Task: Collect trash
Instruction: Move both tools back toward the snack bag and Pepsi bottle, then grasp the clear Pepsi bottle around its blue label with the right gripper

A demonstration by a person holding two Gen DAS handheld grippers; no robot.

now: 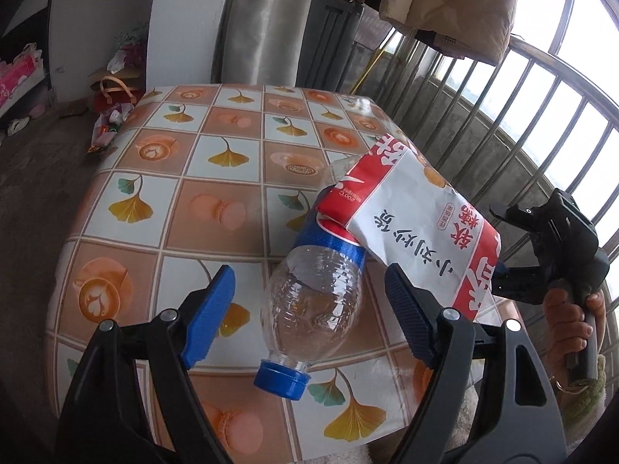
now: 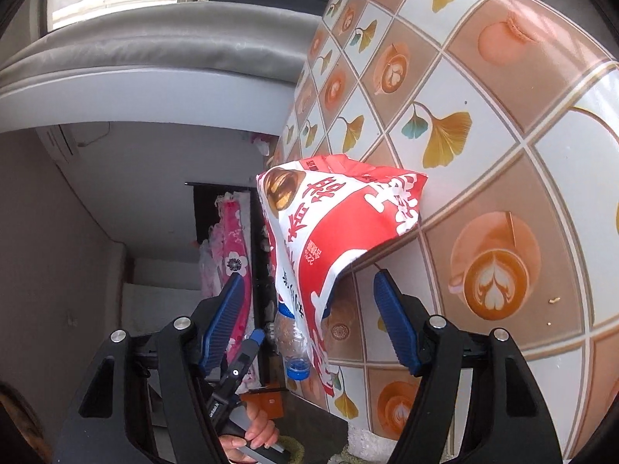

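An empty clear plastic bottle (image 1: 321, 294) with a blue cap and blue label lies on the patterned table (image 1: 216, 178), cap toward me. A red and white snack bag (image 1: 418, 228) rests on its far end. My left gripper (image 1: 309, 309) is open, its blue pads either side of the bottle, not touching. My right gripper (image 2: 309, 321) is open, rolled sideways, with the bag (image 2: 332, 224) between its fingers and the bottle (image 2: 292, 344) behind. The right gripper also shows in the left wrist view (image 1: 557, 247) at the table's right edge.
The tablecloth has orange and white squares. A metal railing (image 1: 522, 116) runs behind and to the right, with clothes hanging above. Bags and clutter (image 1: 112, 116) lie on the floor at the left. A grey curtain (image 1: 267, 19) hangs behind the table.
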